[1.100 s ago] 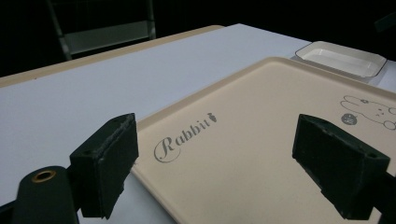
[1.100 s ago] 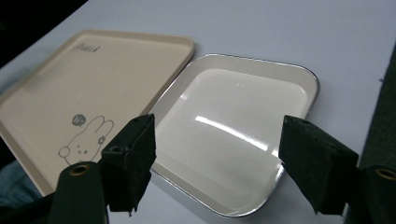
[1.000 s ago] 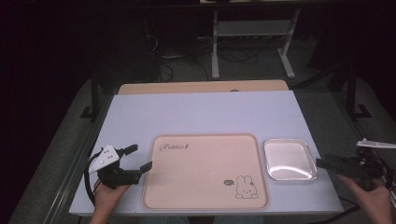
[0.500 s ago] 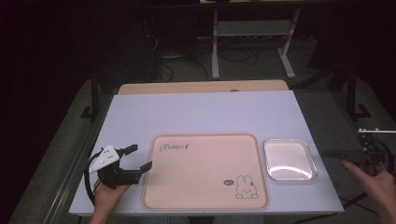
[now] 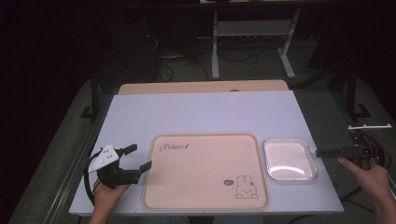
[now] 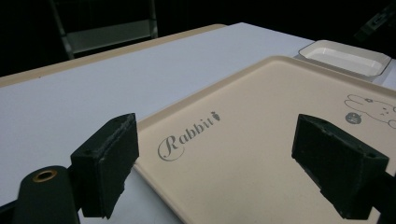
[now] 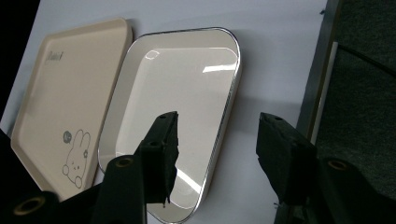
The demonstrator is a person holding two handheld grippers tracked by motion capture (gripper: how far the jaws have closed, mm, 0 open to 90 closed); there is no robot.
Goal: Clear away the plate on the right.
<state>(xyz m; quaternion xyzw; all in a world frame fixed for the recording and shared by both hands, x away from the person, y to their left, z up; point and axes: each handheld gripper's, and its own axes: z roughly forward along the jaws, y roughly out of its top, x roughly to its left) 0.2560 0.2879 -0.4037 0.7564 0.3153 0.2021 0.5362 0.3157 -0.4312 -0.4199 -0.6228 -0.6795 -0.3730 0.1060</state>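
A beige tray (image 5: 205, 172) with a rabbit drawing lies near the table's front edge, and an empty white dish (image 5: 288, 158) sits at its right. My left gripper (image 5: 140, 156) rests at the tray's left edge, open, with the tray's corner (image 6: 280, 140) ahead of its jaws. My right gripper (image 5: 322, 152) hovers at the table's right edge and points at the dish. Its jaws have just been closing and stand half apart. The right rim of the dish (image 7: 187, 93) shows beyond my right gripper (image 7: 219, 140), and nothing is gripped.
The white table (image 5: 201, 112) has a wooden board (image 5: 201, 87) along its far edge. A metal rack (image 5: 252, 28) and cables stand on the dark floor behind. The table's right edge drops to grey floor (image 7: 364, 93) beside the right gripper.
The right hand and its gripper have shifted a little away from the person along the table's right edge. The left gripper, tray and dish have not moved.
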